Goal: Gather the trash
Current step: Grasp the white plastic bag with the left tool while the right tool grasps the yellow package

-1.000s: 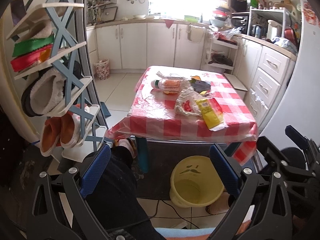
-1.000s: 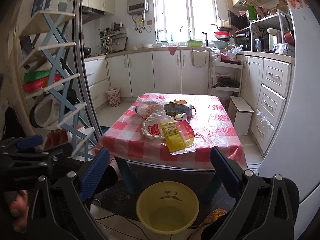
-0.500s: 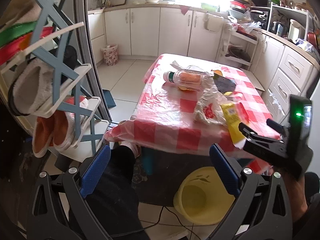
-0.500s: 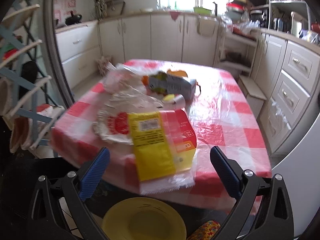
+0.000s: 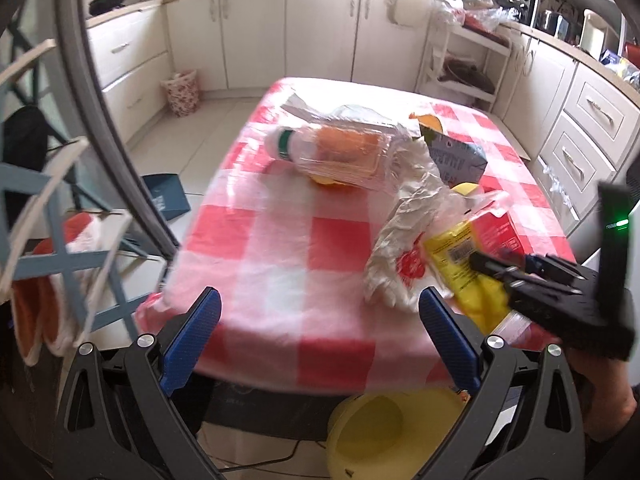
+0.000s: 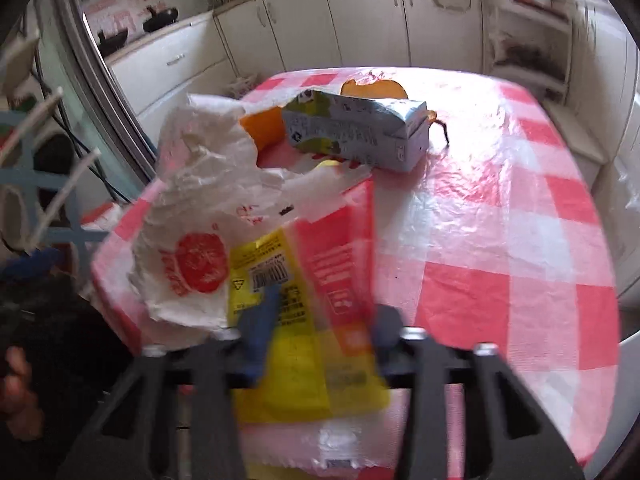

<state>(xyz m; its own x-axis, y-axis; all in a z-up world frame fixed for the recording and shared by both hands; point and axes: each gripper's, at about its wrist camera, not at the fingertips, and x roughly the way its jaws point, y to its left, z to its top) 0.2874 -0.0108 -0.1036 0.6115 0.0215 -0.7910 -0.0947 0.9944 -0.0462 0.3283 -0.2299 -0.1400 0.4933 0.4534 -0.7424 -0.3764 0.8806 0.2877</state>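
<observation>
A yellow-and-red wrapper [image 6: 304, 280] lies at the near edge of the red-checked table [image 6: 480, 240]. My right gripper [image 6: 322, 316] is over it, its jaws closing with the wrapper between the blurred blue pads, which stand apart. A crumpled white bag with red print [image 6: 200, 208] lies to its left and a milk carton [image 6: 356, 132] behind. In the left wrist view my left gripper [image 5: 318, 320] hangs open and empty over the table's near edge, left of the bag [image 5: 404, 240], wrapper [image 5: 460, 256] and right gripper [image 5: 480, 262]. A clear bottle with orange contents [image 5: 340, 152] lies farther back.
A yellow bin [image 5: 384, 436] stands on the floor under the table's near edge. A blue shoe rack [image 5: 60, 248] with slippers is on the left. White kitchen cabinets [image 5: 320, 28] line the back and right walls. A hand [image 6: 16, 392] shows at lower left.
Both grippers have moved forward and down toward the table. The right gripper's jaws have narrowed from wide open to straddle the yellow-and-red wrapper. The left gripper stays open.
</observation>
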